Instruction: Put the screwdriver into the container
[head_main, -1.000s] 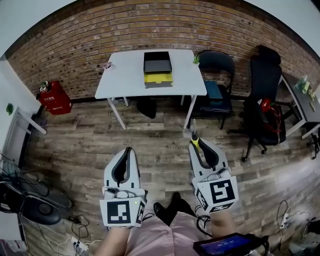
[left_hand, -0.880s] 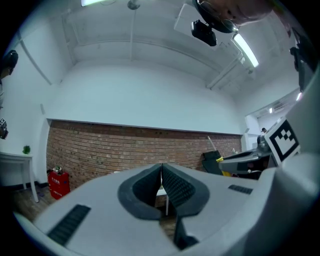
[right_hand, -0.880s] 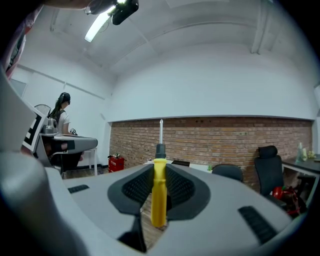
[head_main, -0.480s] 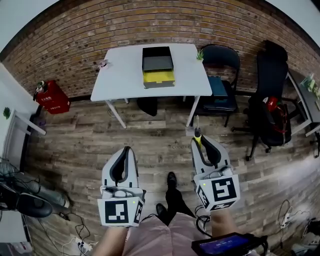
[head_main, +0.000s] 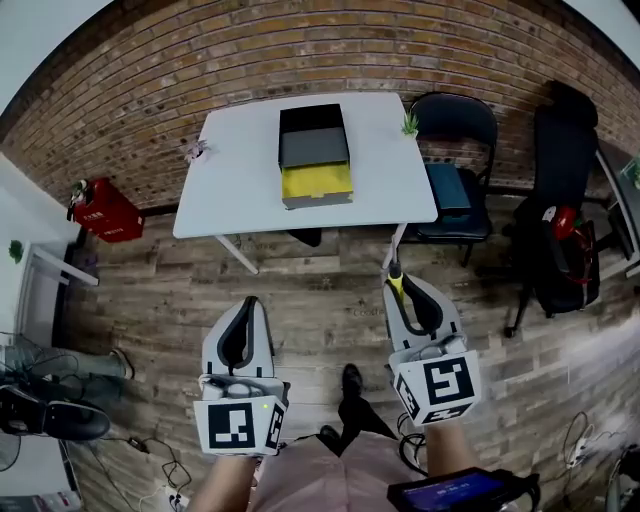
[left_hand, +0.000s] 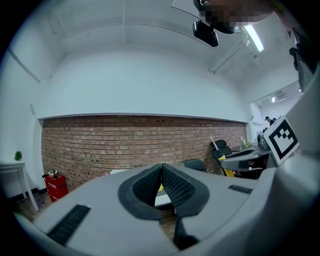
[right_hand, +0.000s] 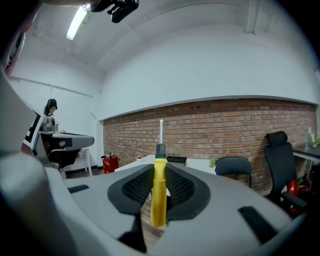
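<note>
A screwdriver (head_main: 392, 277) with a yellow handle, black collar and thin metal shaft stands between the jaws of my right gripper (head_main: 405, 296), tip pointing toward the table. In the right gripper view the pads press on the yellow handle (right_hand: 159, 200) from both sides. The container (head_main: 315, 155), a black tray with a yellow front part, lies on the white table (head_main: 240, 170) well ahead of both grippers. My left gripper (head_main: 243, 318) hangs over the wooden floor at the left, its pads (left_hand: 172, 186) touching with nothing between them.
Two small plants (head_main: 410, 123) (head_main: 193, 150) sit on the table. A black chair (head_main: 455, 150) stands at its right end, an office chair (head_main: 565, 200) farther right, a red box (head_main: 100, 212) by the brick wall. Cables lie on the floor at the lower left.
The table and container have grown larger and come nearer in the head view as the person steps forward. Both grippers keep their stance, the screwdriver still held.
</note>
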